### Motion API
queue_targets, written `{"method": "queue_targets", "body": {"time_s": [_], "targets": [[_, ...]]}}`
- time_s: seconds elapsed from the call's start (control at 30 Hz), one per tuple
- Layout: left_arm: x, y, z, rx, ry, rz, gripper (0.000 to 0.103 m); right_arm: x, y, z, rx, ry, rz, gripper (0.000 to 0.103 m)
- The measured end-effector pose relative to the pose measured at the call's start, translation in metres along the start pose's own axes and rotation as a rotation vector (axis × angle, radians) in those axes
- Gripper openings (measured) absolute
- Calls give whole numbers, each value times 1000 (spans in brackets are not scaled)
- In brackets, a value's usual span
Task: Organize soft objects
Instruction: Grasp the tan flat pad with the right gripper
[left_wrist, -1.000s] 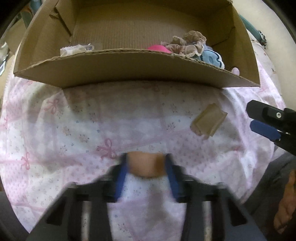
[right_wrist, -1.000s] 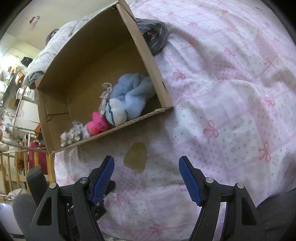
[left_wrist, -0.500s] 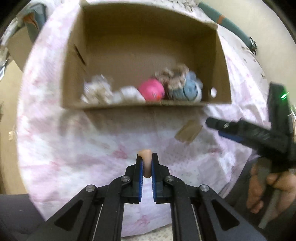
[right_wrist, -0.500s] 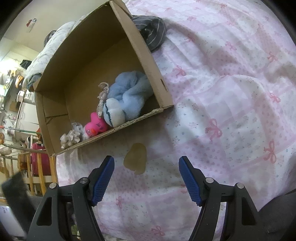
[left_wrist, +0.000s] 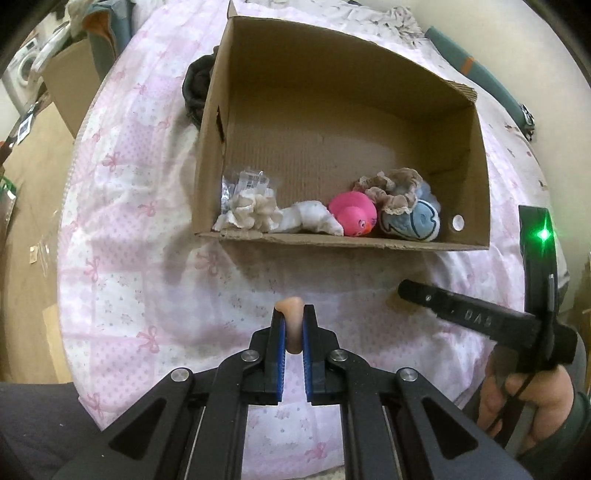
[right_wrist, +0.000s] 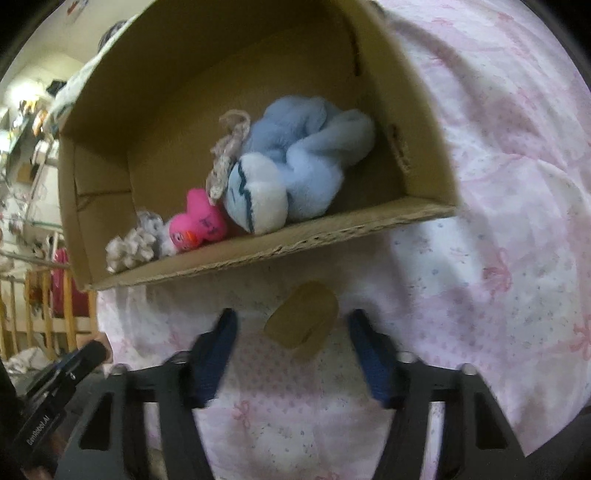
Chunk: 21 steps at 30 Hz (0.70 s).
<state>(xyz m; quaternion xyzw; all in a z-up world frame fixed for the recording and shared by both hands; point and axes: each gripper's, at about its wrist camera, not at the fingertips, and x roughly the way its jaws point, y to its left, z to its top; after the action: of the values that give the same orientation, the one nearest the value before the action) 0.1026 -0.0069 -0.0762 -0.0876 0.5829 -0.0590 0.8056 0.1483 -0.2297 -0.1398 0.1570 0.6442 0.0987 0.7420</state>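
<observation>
My left gripper (left_wrist: 293, 321) is shut on a small peach soft object (left_wrist: 293, 317) and holds it above the pink bedspread, in front of the cardboard box (left_wrist: 476, 147). The box holds a pink duck (left_wrist: 352, 214), a blue plush (left_wrist: 415, 221), a beige scrunchie (left_wrist: 393, 190) and white fabric pieces (left_wrist: 255, 212). My right gripper (right_wrist: 290, 328) is open, its jaws on either side of a tan sponge (right_wrist: 303, 320) lying on the bedspread just before the box (right_wrist: 258, 254). The right gripper also shows in the left wrist view (left_wrist: 461, 314).
A dark bundled garment (left_wrist: 195, 86) lies behind the box's left corner. Another cardboard box (left_wrist: 70, 74) stands off the bed at far left. A wooden railing (right_wrist: 33, 314) stands left of the bed. The pink bedspread (right_wrist: 498, 184) stretches to the right.
My left gripper closed on the peach object and lifted it back from the bed. My right gripper moved forward and down around the tan sponge, closer to the box.
</observation>
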Motion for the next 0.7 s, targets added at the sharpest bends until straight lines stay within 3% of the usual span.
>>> {"method": "queue_targets", "body": {"time_s": [0.2,0.4,0.7], "targets": [[5,0,0,-10,5,15,7,10,11,-1,-61,13,-49,54],[4,2,0,-11,-8,29,7,12,24,-5,-115,-6,-87,14],[0,10,-2,-24,-34,65,8,-6,43,-16,-167,-50,-23,10]]}}
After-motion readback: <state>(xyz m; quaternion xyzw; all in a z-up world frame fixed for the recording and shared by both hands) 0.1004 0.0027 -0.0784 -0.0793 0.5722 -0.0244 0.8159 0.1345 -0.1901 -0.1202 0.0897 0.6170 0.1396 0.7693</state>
